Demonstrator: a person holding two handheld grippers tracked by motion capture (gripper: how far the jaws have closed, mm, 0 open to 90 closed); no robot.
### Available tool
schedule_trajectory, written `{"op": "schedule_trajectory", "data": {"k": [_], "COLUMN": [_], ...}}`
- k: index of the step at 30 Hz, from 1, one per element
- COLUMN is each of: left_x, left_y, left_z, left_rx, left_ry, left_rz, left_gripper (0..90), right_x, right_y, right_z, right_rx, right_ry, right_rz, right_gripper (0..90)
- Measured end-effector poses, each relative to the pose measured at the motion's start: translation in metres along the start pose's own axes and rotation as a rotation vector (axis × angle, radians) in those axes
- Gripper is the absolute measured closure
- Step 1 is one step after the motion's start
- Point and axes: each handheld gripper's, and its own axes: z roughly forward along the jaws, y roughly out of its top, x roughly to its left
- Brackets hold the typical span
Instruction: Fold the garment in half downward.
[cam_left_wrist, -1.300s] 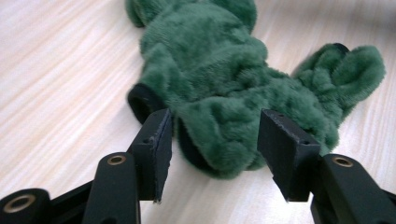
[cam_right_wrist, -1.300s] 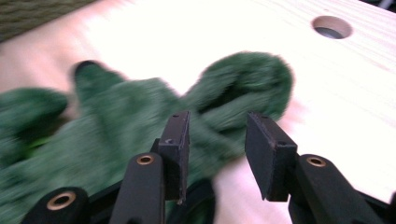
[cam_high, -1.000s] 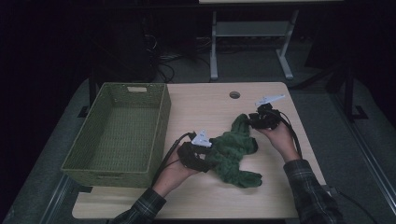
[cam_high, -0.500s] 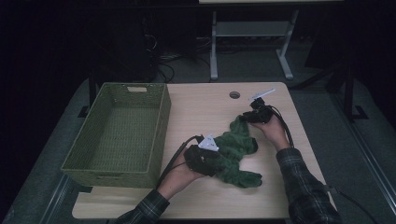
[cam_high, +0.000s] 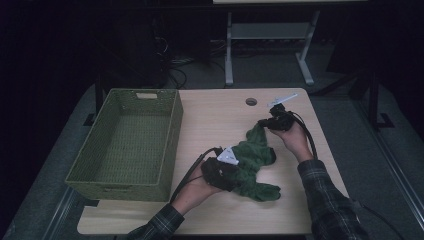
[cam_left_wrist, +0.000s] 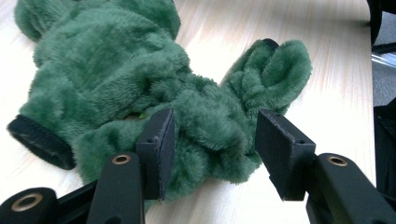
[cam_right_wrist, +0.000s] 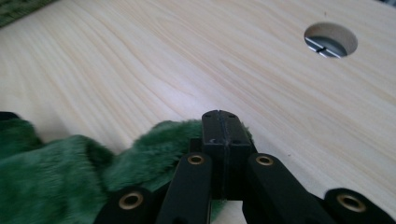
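Note:
A green fuzzy garment (cam_high: 255, 152) lies crumpled on the wooden table (cam_high: 215, 115), right of centre. My left gripper (cam_high: 226, 169) rests at its near-left end. In the left gripper view its jaws stand open around a fold of the garment (cam_left_wrist: 116, 70), with plush between the pads; a black cuff (cam_left_wrist: 39, 140) shows at the left. My right gripper (cam_high: 267, 122) is at the garment's far end. Its jaws (cam_right_wrist: 223, 122) are pressed together on the edge of the green garment (cam_right_wrist: 56, 177), which rises slightly toward them.
A green woven basket (cam_high: 172, 145), with nothing in it, stands on the left half of the table. A round cable hole (cam_high: 251, 101) sits near the far edge, just beyond the right gripper. A metal stand and cables are on the floor behind.
My left gripper has slid right and nearer, onto the garment. The right gripper has shifted a little left with the garment's far end in it.

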Motion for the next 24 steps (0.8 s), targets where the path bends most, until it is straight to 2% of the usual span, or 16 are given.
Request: {"op": "schedule_trajectory", "data": {"k": [3,7,8,9,11,14,15,19,21,22,24], "left_x": [0.0,0.001,0.001,0.002,0.001,0.001,0.002,0.001,0.001,0.001,0.001], "left_y": [0.0,-0.001,-0.002,-0.002,-0.002,-0.002,-0.002,-0.002,-0.002,-0.002,-0.002], "left_z": [0.001,0.002,0.002,0.002,0.002,0.003,0.003,0.005,0.005,0.005,0.006], "left_rx": [0.011,0.016,0.012,0.014,0.007,0.011,0.019,0.02,0.025,0.025,0.023], "left_ry": [-0.004,-0.003,-0.002,-0.003,-0.003,-0.004,-0.006,-0.008,-0.009,-0.01,-0.011], "left_rz": [0.014,0.011,0.004,0.009,0.001,0.005,0.015,0.01,0.019,0.017,0.011], "left_gripper": [47.6,47.8,47.7,47.8,47.8,47.8,47.8,47.8,47.8,47.8,47.8], "right_x": [0.003,-0.002,-0.003,-0.005,-0.008,-0.014,-0.014,-0.013,-0.012,-0.011,-0.009], "right_y": [0.002,0.002,0.001,0.0,-0.002,-0.008,-0.009,-0.014,-0.015,-0.015,-0.014], "right_z": [-0.006,-0.003,-0.002,0.0,0.007,0.017,0.022,0.039,0.042,0.042,0.042], "right_rx": [0.0,-0.01,-0.014,-0.014,-0.003,0.028,0.039,0.092,0.09,0.092,0.098], "right_ry": [-0.005,-0.008,-0.019,-0.025,-0.041,-0.024,-0.02,-0.001,0.008,0.007,0.004], "right_rz": [-0.019,-0.01,0.001,0.004,0.016,0.041,0.041,0.04,0.039,0.037,0.022], "right_gripper": [90.0,88.0,73.8,67.8,64.8,64.9,65.7,68.6,76.1,83.1,88.1]}}
